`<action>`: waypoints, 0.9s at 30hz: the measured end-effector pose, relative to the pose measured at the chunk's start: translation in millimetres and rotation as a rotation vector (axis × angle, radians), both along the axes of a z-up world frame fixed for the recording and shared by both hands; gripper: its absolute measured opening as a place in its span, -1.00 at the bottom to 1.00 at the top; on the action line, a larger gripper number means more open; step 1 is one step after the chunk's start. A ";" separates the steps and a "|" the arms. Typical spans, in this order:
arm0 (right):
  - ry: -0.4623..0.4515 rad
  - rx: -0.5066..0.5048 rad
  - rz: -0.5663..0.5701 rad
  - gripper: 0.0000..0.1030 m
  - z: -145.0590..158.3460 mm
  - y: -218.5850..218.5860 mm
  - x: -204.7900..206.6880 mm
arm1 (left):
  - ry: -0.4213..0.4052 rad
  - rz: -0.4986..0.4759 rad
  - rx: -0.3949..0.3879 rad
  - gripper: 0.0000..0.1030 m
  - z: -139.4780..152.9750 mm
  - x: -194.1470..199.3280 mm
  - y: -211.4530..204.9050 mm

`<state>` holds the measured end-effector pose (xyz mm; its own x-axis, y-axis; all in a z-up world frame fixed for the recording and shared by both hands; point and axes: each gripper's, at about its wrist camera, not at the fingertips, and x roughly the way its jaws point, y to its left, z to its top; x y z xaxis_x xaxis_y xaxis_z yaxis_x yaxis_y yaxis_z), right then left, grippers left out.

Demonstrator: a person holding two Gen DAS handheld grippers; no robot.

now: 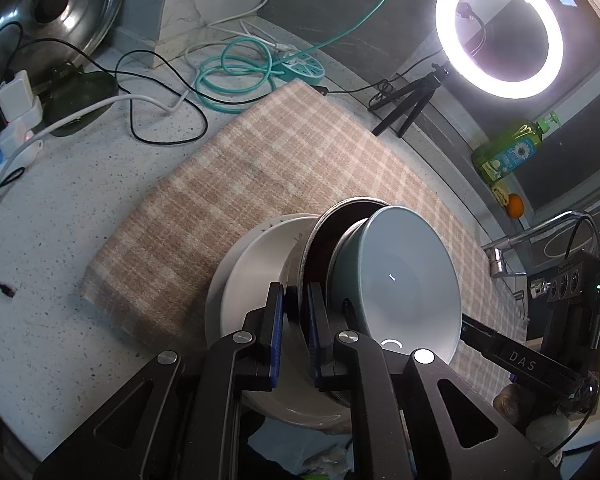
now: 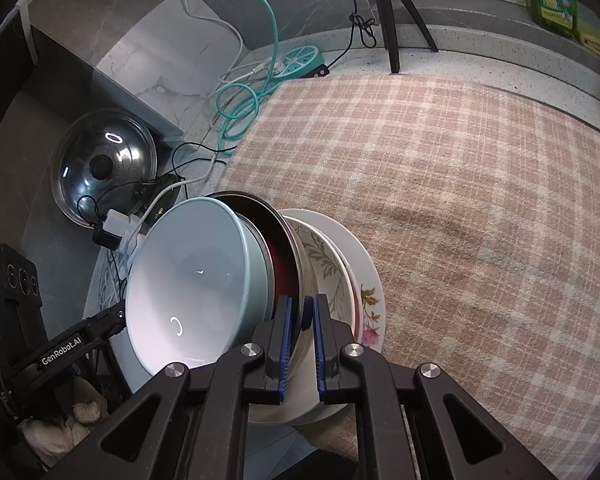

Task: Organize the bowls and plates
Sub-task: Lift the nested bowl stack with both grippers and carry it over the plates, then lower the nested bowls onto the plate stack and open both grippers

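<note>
Nearest me, my left gripper (image 1: 296, 332) is clamped on the rim of the metal dish (image 1: 314, 256), one blue pad on either side of its thin edge. My right gripper (image 2: 302, 344) pinches the same stack from the other side, its pads closed on that dark metal rim as well, just next to the floral bowl (image 2: 324, 268).

The whole stack is tipped up on edge between my two tools. Innermost sits the pale blue bowl (image 1: 404, 276), its hollow facing the left camera, nested in the metal dish. Behind the dish comes the floral bowl, then the white plate (image 2: 370, 280) with a pink flower on its border. In the left view that plate (image 1: 252, 264) shows as a plain white disc at the back of the stack.

The stack is over the near edge of the checked cloth (image 2: 480, 200), which covers much of the speckled counter (image 1: 60, 220).

Further off on the counter lie a teal cable (image 1: 236, 72) in loops, a round teal power strip (image 1: 304, 67) and white chargers (image 1: 16, 92). A steel pot lid (image 2: 104, 168) leans at the back wall. Beyond the cloth stands a ring light (image 1: 500, 34) on a small tripod (image 1: 404, 108), with a green soap bottle (image 1: 508, 150) on the ledge beside it and a faucet (image 1: 536, 232) to the right.
</note>
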<state>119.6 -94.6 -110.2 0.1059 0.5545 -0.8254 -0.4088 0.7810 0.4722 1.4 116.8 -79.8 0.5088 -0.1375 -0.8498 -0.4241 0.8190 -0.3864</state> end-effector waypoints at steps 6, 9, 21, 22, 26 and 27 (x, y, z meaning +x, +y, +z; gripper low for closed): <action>0.010 -0.008 0.003 -0.81 -4.3 0.9 0.4 | 0.013 0.003 -0.007 -0.82 -5.7 0.8 0.2; 0.007 -0.007 0.004 -0.81 -5.3 2.8 0.5 | 0.015 0.007 -0.005 -0.82 -6.1 1.2 0.1; 0.003 0.000 0.025 -0.80 -3.7 5.1 0.3 | 0.023 0.023 -0.012 -0.82 -9.6 1.0 3.2; 0.004 0.000 0.028 -0.80 -3.8 5.0 0.3 | 0.022 0.023 -0.010 -0.82 -9.4 0.9 2.9; 0.007 0.005 0.039 -0.78 -3.8 3.7 -0.9 | 0.020 0.024 -0.007 -0.82 -9.5 0.5 2.4; 0.009 0.008 0.042 -0.76 -3.3 3.1 -1.7 | 0.023 0.024 -0.007 -0.82 -9.7 0.5 2.4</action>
